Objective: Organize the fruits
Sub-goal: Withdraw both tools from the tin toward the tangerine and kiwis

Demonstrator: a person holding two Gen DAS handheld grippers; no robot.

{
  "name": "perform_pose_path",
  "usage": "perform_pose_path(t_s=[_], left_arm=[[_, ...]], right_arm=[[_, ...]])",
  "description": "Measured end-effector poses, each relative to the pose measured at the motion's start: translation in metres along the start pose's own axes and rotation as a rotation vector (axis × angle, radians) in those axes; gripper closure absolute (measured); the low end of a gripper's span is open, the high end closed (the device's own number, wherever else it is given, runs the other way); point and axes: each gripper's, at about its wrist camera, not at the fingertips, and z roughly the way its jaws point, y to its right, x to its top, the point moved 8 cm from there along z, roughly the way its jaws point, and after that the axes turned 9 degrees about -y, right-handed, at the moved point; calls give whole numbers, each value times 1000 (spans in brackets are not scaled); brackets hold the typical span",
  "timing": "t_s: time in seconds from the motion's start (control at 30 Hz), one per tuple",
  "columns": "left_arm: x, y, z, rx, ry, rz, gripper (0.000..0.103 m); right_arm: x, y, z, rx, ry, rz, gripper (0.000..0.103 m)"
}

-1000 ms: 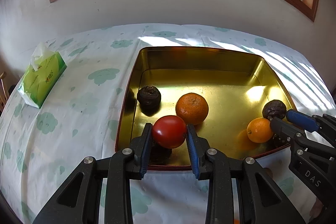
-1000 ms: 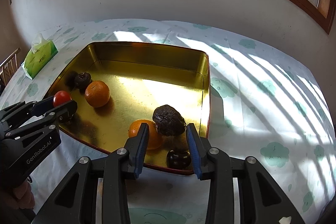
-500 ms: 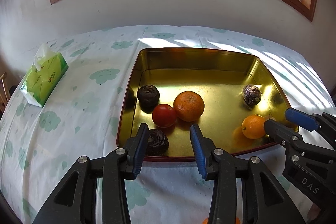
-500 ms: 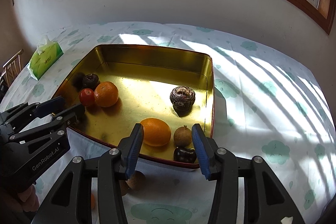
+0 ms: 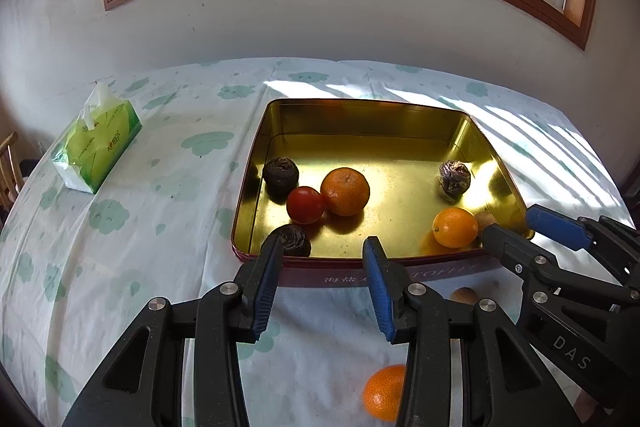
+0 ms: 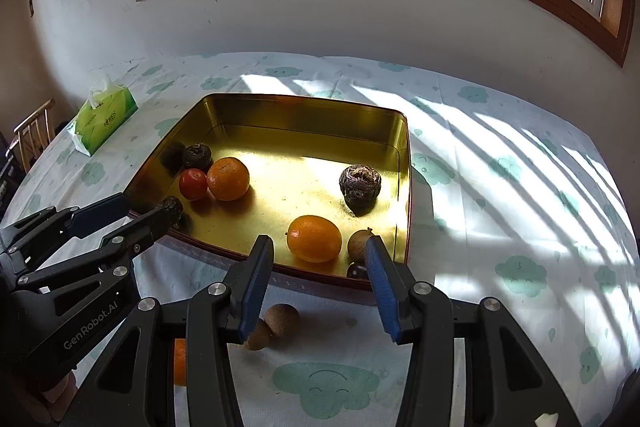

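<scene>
A gold tin tray (image 5: 372, 123) (image 6: 304, 115) sits on the table. It holds a red tomato (image 5: 305, 205) (image 6: 193, 183), an orange (image 5: 345, 191) (image 6: 228, 178), a second orange (image 5: 455, 227) (image 6: 314, 238), several dark wrinkled fruits (image 5: 281, 175) (image 6: 359, 183) and a small brown fruit (image 6: 359, 245). My left gripper (image 5: 322, 261) is open and empty, just before the tray's near rim. My right gripper (image 6: 318, 259) is open and empty over the tray's near right corner. On the cloth in front lie an orange (image 5: 384, 392) and two small brown fruits (image 6: 282, 319).
A green tissue pack (image 5: 98, 143) (image 6: 105, 119) lies at the far left of the table. The cloud-print cloth (image 6: 520, 207) covers the table; a wall with a window stands behind. A wooden chair (image 6: 34, 131) is at the left edge.
Both grippers let go of their fruit and pulled back toward the near rim. The tomato now rests beside the orange, and the dark fruit lies at the tray's right.
</scene>
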Motion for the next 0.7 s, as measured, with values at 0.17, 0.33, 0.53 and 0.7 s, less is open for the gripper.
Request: perform_pose_path(t_s=[0.17, 0.33, 0.53, 0.7], left_arm=[[-8, 2, -14, -3, 10, -1, 60], [-20, 1, -24, -3, 12, -1, 60], [-37, -1, -32, -1, 4, -11, 60], [-53, -2, -35, -2, -9, -19, 60]], right_arm=[[-7, -2, -12, 9, 10, 1, 58], [-18, -5, -20, 17, 10, 2, 58], [-30, -7, -27, 19, 9, 4, 58], [-42, -11, -33, 19, 6, -1, 58]])
